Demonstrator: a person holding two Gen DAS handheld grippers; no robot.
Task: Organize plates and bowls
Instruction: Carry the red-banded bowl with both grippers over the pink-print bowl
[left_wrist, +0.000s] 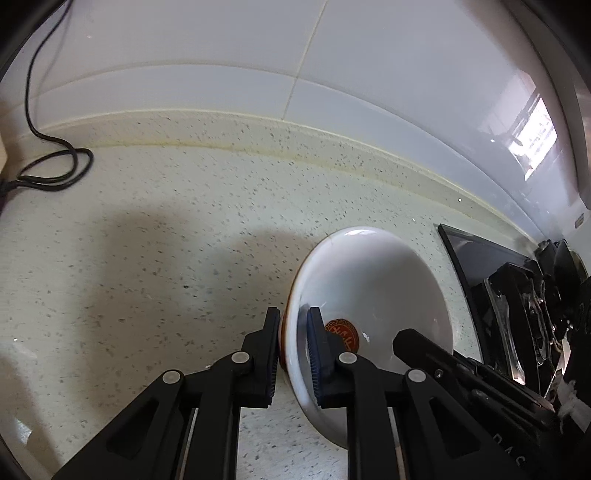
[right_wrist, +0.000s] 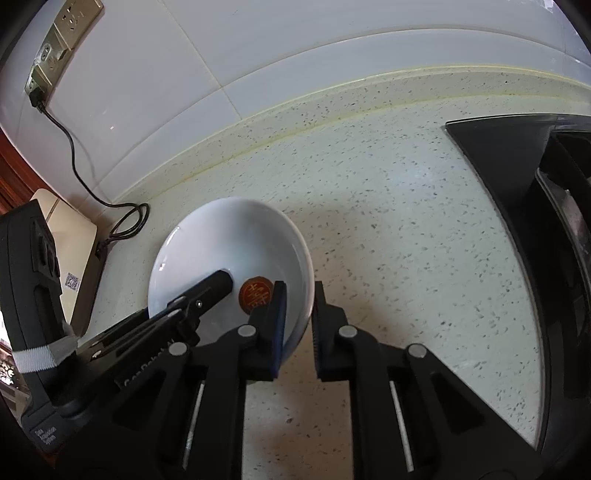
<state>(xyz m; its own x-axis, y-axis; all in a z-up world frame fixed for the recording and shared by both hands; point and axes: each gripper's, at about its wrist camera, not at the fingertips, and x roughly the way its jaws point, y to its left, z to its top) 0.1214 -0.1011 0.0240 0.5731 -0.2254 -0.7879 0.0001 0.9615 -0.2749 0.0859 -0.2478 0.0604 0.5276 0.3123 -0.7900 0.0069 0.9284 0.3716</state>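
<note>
Two tools grip one round white glazed ceramic bowl (left_wrist: 373, 280), each clamped on the rim from an opposite side. The left tool (left_wrist: 293, 354) has its jaws nearly closed on the bowl's wall, one pad against the outside and the blue-faced pad inside. The right tool (right_wrist: 299, 325) pinches the opposite wall the same way, blue pad inside the bowl, black pad outside.

The bowl is smooth and glossy inside, with soft highlights along its rim and a round orange-red seal bearing pale characters at the centre of its floor. In the left wrist view a reddish-brown band shows on the outside, just under the rim beside the left tool's outer pad. The bowl looks tilted in both views; whether its base touches the surface below cannot be told.

Beneath the bowl lies the cream speckled stone tabletop (right_wrist: 388, 229). Beyond the bowl, the tabletop meets a white tiled wall (right_wrist: 221, 55). To one side of the bowl sits a black glass cooktop (right_wrist: 509, 162); to the other, a coiled black cable (right_wrist: 125, 221) runs up to a metal wall socket (right_wrist: 55, 48).
</note>
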